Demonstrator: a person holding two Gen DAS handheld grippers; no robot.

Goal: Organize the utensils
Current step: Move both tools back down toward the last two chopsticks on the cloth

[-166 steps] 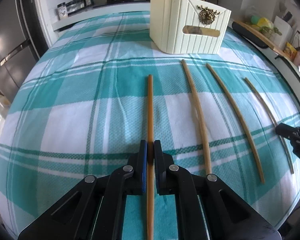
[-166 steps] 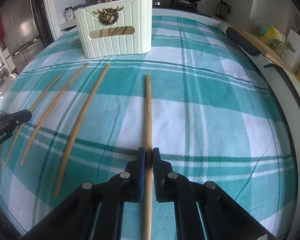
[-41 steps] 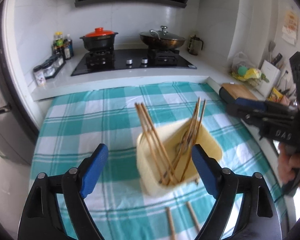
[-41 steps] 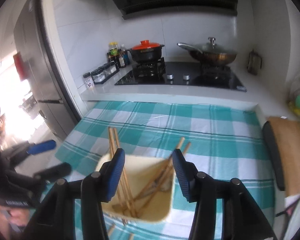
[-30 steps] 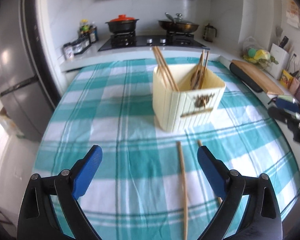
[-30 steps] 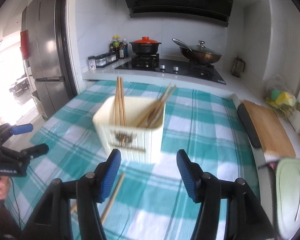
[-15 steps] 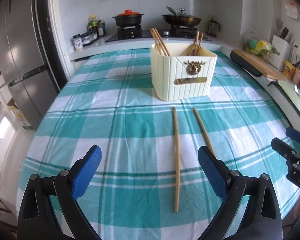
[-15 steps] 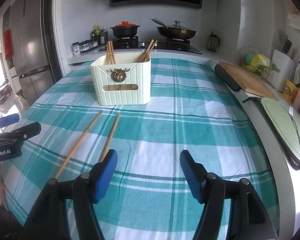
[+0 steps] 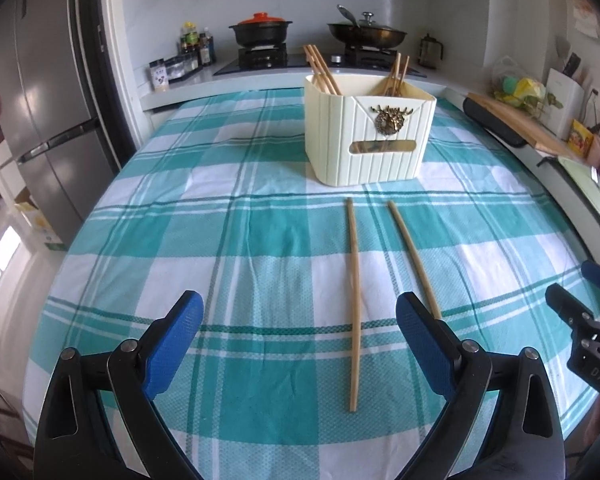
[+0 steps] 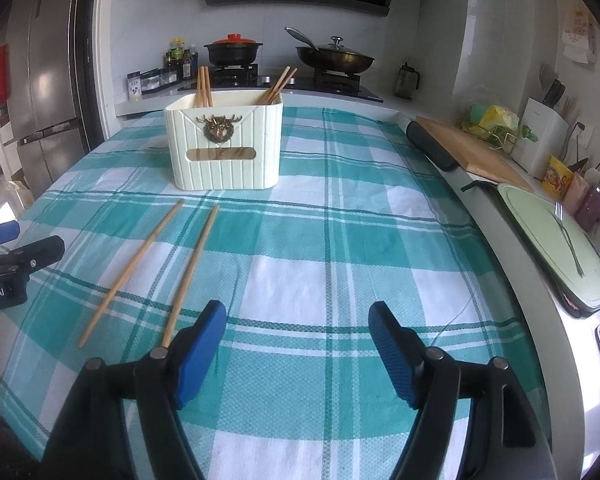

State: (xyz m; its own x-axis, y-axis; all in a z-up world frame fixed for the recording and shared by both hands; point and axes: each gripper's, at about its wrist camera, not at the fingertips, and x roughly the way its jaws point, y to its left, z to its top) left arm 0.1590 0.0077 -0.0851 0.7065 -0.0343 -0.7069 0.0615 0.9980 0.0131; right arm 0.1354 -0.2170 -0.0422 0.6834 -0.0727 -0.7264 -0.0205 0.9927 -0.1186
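Observation:
Two wooden chopsticks lie side by side on the teal plaid tablecloth in front of a cream holder box (image 9: 366, 136) that has several chopsticks standing in it. In the left wrist view the left chopstick (image 9: 354, 296) and right chopstick (image 9: 412, 256) lie between and ahead of my open, empty left gripper (image 9: 300, 320). In the right wrist view the same chopsticks (image 10: 134, 268) (image 10: 190, 276) lie ahead-left of my open, empty right gripper (image 10: 298, 324), with the box (image 10: 224, 146) behind them. Each gripper shows at the edge of the other's view: the right one (image 9: 580, 304), the left one (image 10: 20, 248).
A counter with a stove, a red-lidded pot (image 10: 233, 51) and a wok (image 10: 334, 58) runs behind the table. A cutting board (image 10: 472, 152) and a pale tray with a fork (image 10: 556, 240) sit along the right edge. A fridge (image 9: 40, 120) stands at left.
Both grippers carried a chopstick each to the box and opened over it. They have since drawn back and down toward the near table edge, leaving two chopsticks on the cloth.

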